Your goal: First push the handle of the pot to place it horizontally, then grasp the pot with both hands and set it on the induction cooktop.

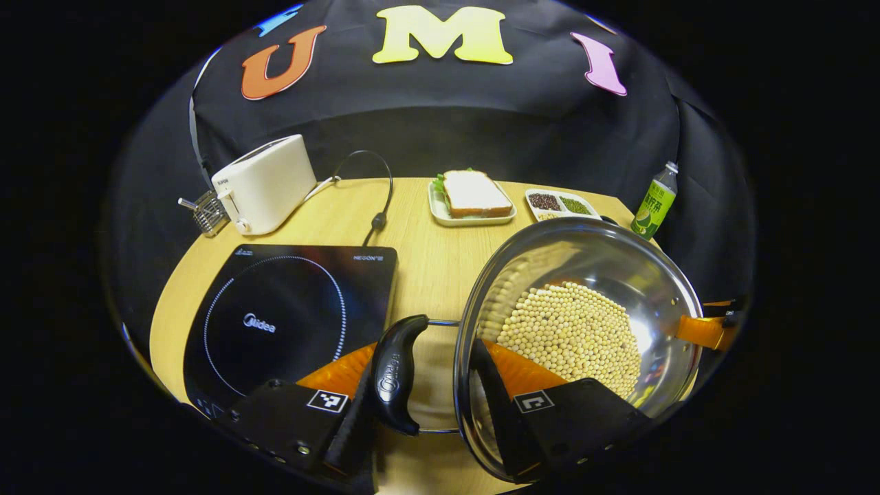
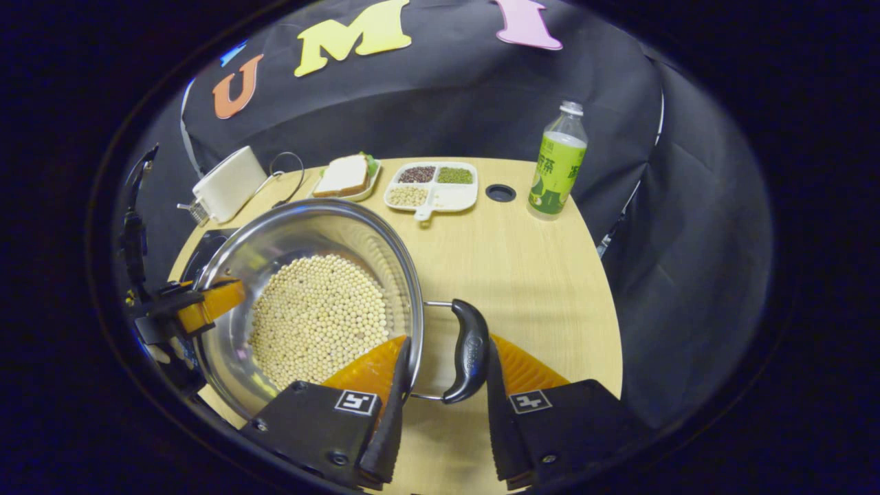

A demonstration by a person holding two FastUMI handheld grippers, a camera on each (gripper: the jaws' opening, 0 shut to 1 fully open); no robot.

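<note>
Left gripper view: steel pot (image 1: 584, 330) at lower right of the frame, loaded with pale round beans (image 1: 574, 337), lifted or tilted over the wooden table (image 1: 426, 275) — contact with the tabletop cannot be told. Left gripper (image 1: 426, 405) at bottom centre, straddling the pot's near side handle (image 1: 399, 375): one finger pressed against the handle's outer face, the other reaching inside the rim. Gripping that handle and wall, as far as can be seen. Induction cooktop (image 1: 289, 320) at lower left, just beside the pot, glass top bare. Toaster (image 1: 265, 182) at upper left, sandwich on a plate (image 1: 473, 196) at top centre, divided dish of grains (image 1: 558, 204) just right of it, green drink bottle (image 1: 654, 201) at far right.

Right gripper view: pot (image 2: 309, 302) at left centre, its other black handle (image 2: 469, 350) at bottom centre, standing upright between the fingers of the right gripper (image 2: 443, 399). One finger against the pot rim, the other touching the handle's outer side — closed around the handle. Left gripper (image 2: 199, 306) at the far left edge, clamped on the opposite rim. Bottle (image 2: 557, 161) at upper right, near a round hole (image 2: 500, 193) in the table.
</note>
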